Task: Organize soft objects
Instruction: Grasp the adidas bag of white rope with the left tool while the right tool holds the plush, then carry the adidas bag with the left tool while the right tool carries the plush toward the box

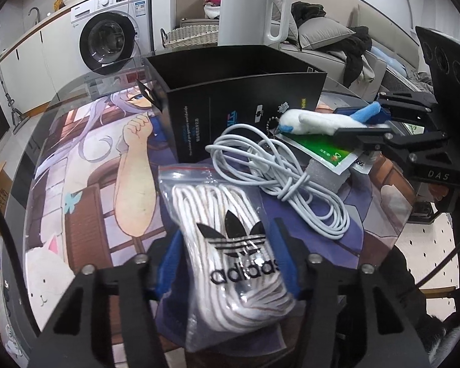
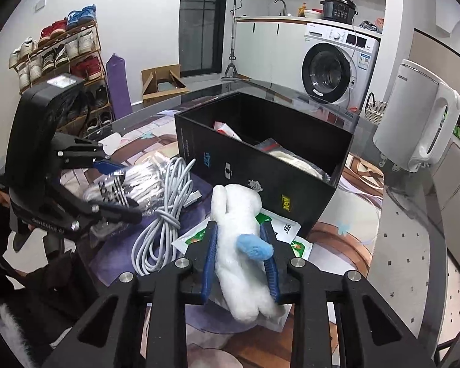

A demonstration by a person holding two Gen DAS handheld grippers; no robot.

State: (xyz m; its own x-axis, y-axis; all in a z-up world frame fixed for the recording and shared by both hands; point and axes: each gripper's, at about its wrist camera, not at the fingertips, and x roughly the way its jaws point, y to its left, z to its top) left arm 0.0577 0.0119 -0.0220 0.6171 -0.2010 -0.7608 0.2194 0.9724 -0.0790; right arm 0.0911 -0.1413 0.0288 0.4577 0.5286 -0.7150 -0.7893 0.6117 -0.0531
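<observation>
The left gripper (image 1: 227,260) has its blue-padded fingers (image 1: 168,263) closed on a clear bag of white socks (image 1: 230,245), which rests on the bench (image 1: 86,165) between them. Ahead of those fingers lies a coiled white cable (image 1: 279,171), and beyond it stands an open black box (image 1: 242,104). The right gripper (image 2: 240,254) clamps a white plush toy (image 2: 239,233) with a blue ear — its fingers (image 2: 210,254) press both flanks, the toy's head pointing toward the box, just above some green-printed packets (image 2: 291,230).
</observation>
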